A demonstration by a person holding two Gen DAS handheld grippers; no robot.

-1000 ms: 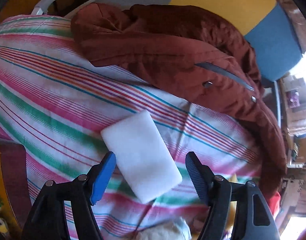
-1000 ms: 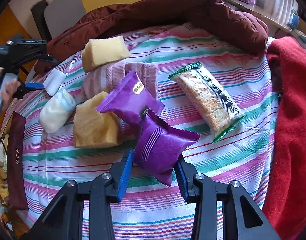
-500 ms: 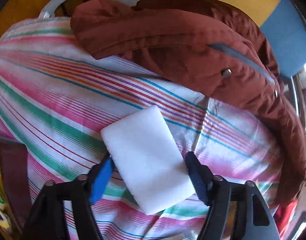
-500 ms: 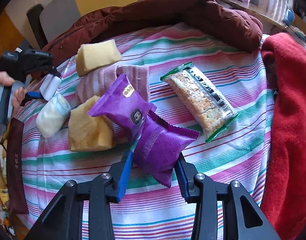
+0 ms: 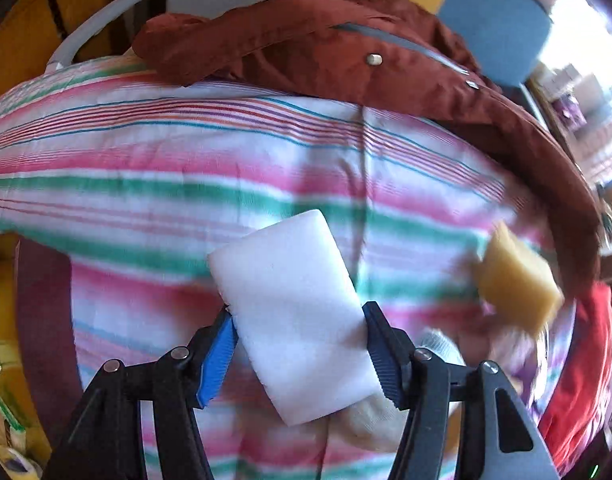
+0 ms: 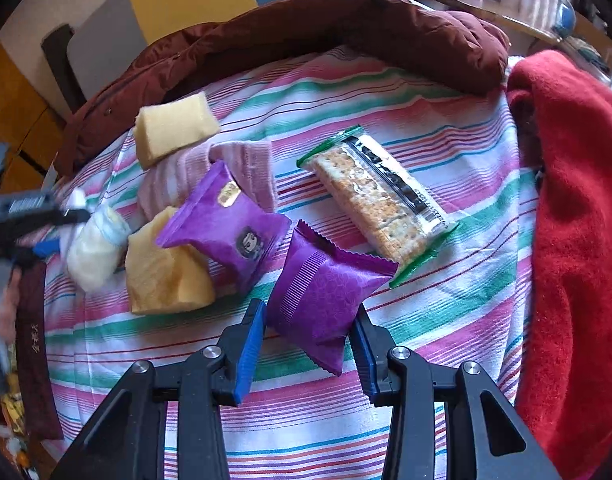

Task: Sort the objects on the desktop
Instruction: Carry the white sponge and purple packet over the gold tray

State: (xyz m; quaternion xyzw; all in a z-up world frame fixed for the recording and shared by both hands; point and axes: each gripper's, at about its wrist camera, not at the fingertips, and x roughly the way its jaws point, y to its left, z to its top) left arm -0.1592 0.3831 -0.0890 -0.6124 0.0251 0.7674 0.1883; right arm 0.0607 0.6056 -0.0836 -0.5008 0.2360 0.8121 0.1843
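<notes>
Two purple snack packets (image 6: 222, 220), two yellow sponges (image 6: 174, 128), one cracker pack (image 6: 380, 204) on striped bench (image 6: 446, 292). Right tool (image 6: 306, 352) clamps nearer purple packet (image 6: 326, 292). Left tool (image 5: 298, 356) closing on white foam block (image 5: 294, 312), clear in left view only.

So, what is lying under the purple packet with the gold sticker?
The purple packet with the gold sticker rests partly on a yellow sponge and a pink cloth. Whatever lies beneath its middle is covered, so I cannot tell more.

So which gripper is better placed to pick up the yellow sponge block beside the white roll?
Neither is free. The left gripper is closing on the white foam block; the right gripper holds the purple snack packet.
</notes>
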